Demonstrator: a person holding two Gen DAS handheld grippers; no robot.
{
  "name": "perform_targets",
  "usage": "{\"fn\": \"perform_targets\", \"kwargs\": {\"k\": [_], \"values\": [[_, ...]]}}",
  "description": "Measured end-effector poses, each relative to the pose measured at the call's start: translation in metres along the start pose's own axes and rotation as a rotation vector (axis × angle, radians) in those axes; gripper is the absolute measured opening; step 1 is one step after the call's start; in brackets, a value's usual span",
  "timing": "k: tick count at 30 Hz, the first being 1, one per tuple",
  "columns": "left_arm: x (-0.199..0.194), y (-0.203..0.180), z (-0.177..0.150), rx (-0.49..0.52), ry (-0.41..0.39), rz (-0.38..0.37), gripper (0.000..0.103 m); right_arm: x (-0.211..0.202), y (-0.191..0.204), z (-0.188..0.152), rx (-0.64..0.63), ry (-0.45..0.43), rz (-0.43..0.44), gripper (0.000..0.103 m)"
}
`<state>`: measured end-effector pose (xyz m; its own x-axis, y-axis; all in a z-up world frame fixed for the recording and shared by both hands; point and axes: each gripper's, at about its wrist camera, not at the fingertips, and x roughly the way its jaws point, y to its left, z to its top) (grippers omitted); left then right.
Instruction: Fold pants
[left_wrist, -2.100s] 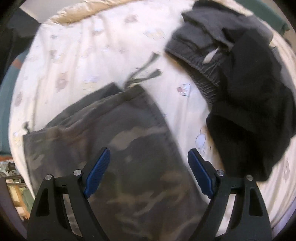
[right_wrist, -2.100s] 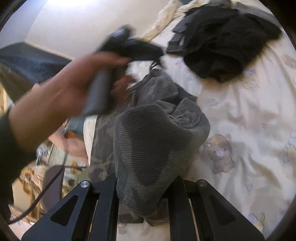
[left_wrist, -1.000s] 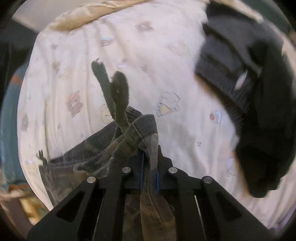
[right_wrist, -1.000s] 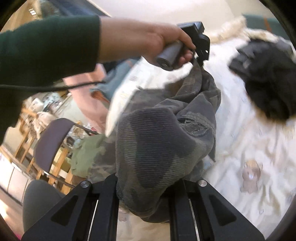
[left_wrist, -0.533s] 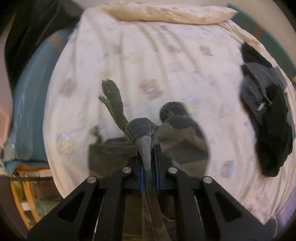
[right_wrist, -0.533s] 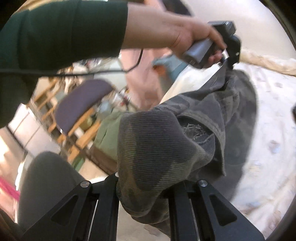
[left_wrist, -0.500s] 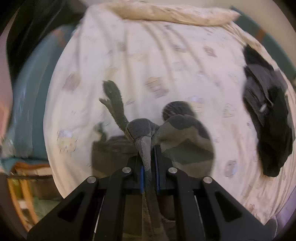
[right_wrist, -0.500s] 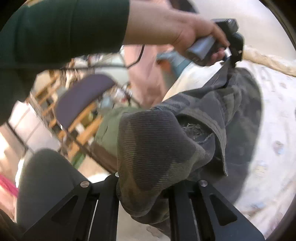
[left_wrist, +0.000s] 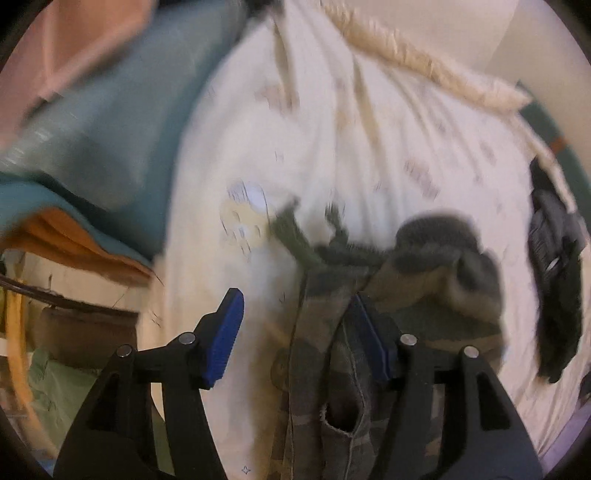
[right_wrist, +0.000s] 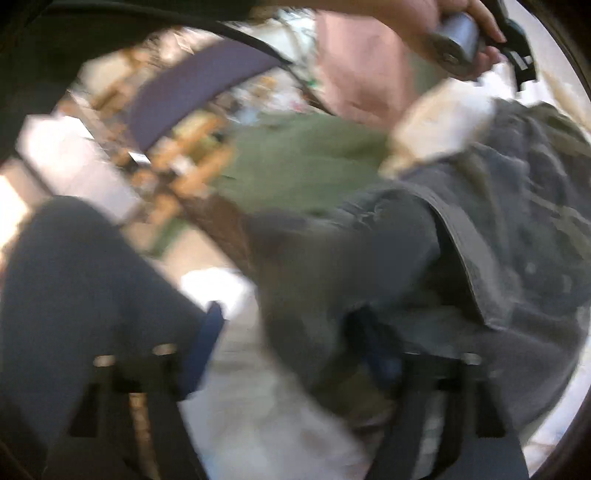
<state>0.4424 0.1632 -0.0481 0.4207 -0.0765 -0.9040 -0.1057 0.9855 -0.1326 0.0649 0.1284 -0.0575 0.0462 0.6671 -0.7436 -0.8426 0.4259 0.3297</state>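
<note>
The camouflage pants (left_wrist: 424, 291) lie bunched on the white printed bed sheet (left_wrist: 351, 147), their green drawstrings (left_wrist: 291, 232) trailing to the left. My left gripper (left_wrist: 299, 314) hangs just above them with its jaws opening; cloth drapes against the right blue pad (left_wrist: 373, 343) but is not pinched. The right wrist view is blurred. There my right gripper (right_wrist: 291, 336) is opening too, and the pants (right_wrist: 498, 229) slide off its right finger. A person's hand (right_wrist: 424, 22) holds the left gripper's handle at the top right.
A heap of dark clothes (left_wrist: 554, 295) lies at the bed's right side. A teal blanket (left_wrist: 110, 129) hangs off the left edge. A cream rolled cover (left_wrist: 424, 62) lines the far edge. Beside the bed are a purple chair (right_wrist: 192, 88) and green cloth (right_wrist: 295, 158).
Both grippers were shut on the pants and have swung left and spread their jaws. The pants have dropped out of the pinch onto the bed near its left edge.
</note>
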Motion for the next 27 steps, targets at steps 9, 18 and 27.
{"fn": "perform_targets", "kwargs": {"k": [9, 18, 27], "values": [[0.013, -0.018, 0.032, -0.026, 0.029, -0.165, 0.057, -0.097, -0.089, -0.024, 0.352, -0.267, 0.002, 0.079], [0.07, -0.061, 0.033, -0.06, 0.104, -0.298, 0.039, -0.166, -0.298, 0.004, 0.801, -0.492, -0.22, 0.08], [0.049, -0.074, 0.028, 0.1, 0.031, -0.231, 0.01, -0.152, -0.361, 0.025, 0.916, -0.466, -0.227, 0.08]]}}
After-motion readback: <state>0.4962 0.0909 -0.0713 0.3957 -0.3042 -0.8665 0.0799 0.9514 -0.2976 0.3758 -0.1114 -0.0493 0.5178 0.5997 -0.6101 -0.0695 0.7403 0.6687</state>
